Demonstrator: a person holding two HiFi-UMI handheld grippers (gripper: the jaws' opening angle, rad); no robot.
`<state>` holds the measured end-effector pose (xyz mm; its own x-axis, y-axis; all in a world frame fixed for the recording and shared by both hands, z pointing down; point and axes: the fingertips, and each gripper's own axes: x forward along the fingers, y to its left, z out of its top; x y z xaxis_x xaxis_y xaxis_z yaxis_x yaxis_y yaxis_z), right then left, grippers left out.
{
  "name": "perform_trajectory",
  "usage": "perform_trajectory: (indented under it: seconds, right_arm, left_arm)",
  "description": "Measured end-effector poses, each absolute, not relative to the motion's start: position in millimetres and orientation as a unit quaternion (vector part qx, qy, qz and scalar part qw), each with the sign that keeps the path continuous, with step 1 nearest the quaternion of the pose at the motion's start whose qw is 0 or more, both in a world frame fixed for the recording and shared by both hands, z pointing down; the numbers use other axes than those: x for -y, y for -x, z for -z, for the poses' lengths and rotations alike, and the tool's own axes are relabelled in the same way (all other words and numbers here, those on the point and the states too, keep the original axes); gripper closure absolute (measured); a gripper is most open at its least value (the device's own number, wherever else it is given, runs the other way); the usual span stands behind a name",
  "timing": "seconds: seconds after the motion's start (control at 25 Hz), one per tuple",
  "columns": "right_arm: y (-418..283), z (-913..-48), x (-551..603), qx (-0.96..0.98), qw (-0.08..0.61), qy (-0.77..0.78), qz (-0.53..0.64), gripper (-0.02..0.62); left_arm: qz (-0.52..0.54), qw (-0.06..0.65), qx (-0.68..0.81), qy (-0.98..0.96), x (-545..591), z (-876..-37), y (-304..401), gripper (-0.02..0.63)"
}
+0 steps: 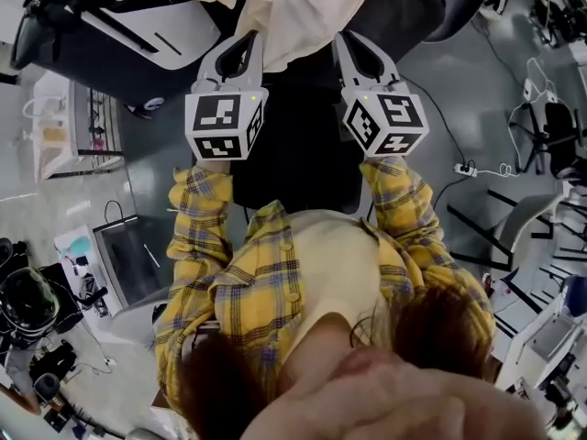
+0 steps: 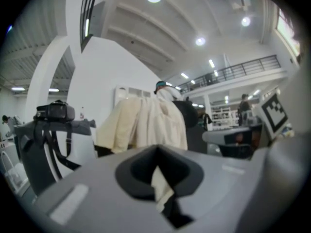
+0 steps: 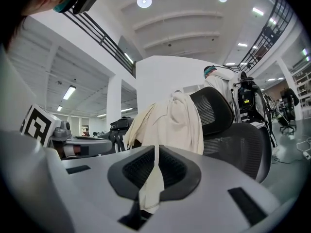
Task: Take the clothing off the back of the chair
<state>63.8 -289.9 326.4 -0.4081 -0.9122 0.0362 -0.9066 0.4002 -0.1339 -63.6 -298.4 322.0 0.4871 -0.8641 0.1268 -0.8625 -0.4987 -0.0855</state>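
A cream garment (image 1: 307,3) hangs over the back of a black mesh chair (image 3: 228,130). In the head view both grippers reach forward side by side toward it, held by arms in yellow plaid sleeves. My left gripper (image 1: 240,51) is shut on a fold of the cream fabric, which shows pinched between its jaws in the left gripper view (image 2: 159,181). My right gripper (image 1: 358,51) is shut on another fold of it (image 3: 153,178). The bulk of the garment (image 3: 172,123) still drapes on the chair's backrest, ahead of both grippers (image 2: 146,125).
A white and black desk (image 1: 138,26) stands at the upper left, with a black camera on a stand (image 2: 54,111) near it. A dark box (image 1: 138,259) and a round black object (image 1: 27,301) sit on the floor at left. A power strip (image 1: 465,168) and cables lie at right.
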Motion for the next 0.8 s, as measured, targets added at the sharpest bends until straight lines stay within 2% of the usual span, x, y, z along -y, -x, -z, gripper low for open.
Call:
perform_trajectory:
  seconds: [0.52,0.8]
  right_arm:
    - [-67,-318,367,-0.801,0.017,0.596,0.045,0.572]
    - [-78,-319,389,-0.778,0.021,0.627,0.042,0.395]
  left_arm:
    - [0.095,0.036,-0.498,0.861,368,-311,82,0.600]
    - [0.087,0.034,-0.489,0.867,383,-310,79,0.600]
